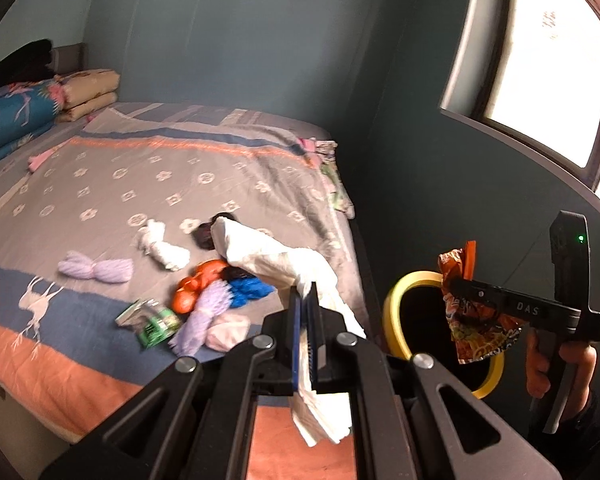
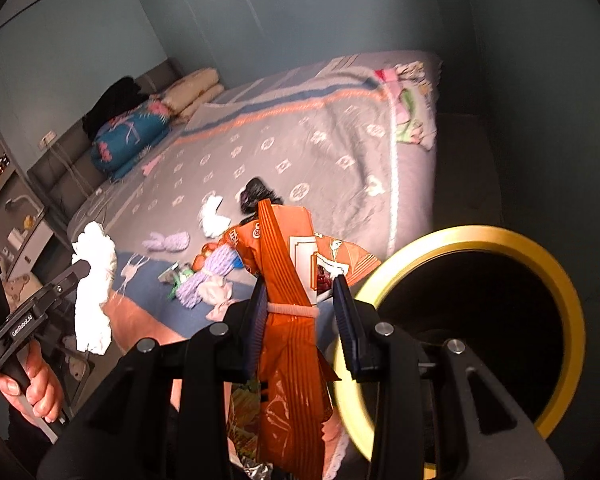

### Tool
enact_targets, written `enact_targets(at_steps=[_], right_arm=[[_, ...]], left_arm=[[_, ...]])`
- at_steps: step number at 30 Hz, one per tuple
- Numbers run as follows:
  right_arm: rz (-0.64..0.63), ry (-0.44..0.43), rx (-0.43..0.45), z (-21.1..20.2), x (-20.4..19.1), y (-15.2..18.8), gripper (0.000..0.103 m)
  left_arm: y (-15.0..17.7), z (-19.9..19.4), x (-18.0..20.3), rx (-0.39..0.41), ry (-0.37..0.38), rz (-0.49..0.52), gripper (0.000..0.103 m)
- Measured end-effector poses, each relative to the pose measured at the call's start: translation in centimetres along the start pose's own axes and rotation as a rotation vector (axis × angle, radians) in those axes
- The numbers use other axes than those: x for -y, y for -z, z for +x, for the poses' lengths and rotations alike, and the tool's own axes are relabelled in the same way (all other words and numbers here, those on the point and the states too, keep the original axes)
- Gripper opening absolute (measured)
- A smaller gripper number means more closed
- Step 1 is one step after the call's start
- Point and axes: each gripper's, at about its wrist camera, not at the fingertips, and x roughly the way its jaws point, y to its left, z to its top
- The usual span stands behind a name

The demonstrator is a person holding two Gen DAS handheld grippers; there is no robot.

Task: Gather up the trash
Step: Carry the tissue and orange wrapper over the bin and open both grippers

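In the left wrist view my left gripper (image 1: 306,304) is shut on a crumpled white paper (image 1: 268,256) that sticks out ahead of the jaws and hangs below them, held over the bed's edge. To the right, my right gripper (image 1: 458,284) grips an orange snack wrapper (image 1: 476,328) in front of a dark bin with a yellow rim (image 1: 392,308). In the right wrist view that gripper (image 2: 300,300) is shut on the orange wrapper (image 2: 284,256), with the bin's yellow rim (image 2: 476,236) just to its right. The left gripper (image 2: 82,270) and the white paper (image 2: 94,280) show at far left.
On the patterned bedspread (image 1: 140,176) lie lilac yarn (image 1: 96,270), a white cloth (image 1: 162,246), orange yarn (image 1: 196,288), blue yarn (image 1: 248,288), a green packet (image 1: 152,320) and a dark clump (image 1: 206,236). Folded quilts (image 1: 16,116) sit at the headboard. A window (image 1: 540,80) is upper right.
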Motion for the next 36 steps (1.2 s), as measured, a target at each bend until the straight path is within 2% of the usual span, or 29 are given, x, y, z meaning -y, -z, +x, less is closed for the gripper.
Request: enact_targets(at_steps=[5,12,22,36], right_arm=[[0.051,0.038,0.050,-2.1,2.9,-0.2,0.032],[0.116,0.090,0.091,-3.6,6.9,-0.1,0.032],[0.171,0.105,0.104,-3.4,10.0,-0.5,0.032],[0.243,0.103,0.123,-3.2,13.6,-0.9,0.032]], left_arm=[[-0.9,1.9,3.2,-0.024,0.040,0.057,0.003],[-0.6,5.2,7.2,-0.079,0.117,0.082,0.003],[0.3,9.0,11.9,-0.144,0.218,0.128,0.003],[1.2,13.0,16.1,-0.188,0.285,0.151,0.003]])
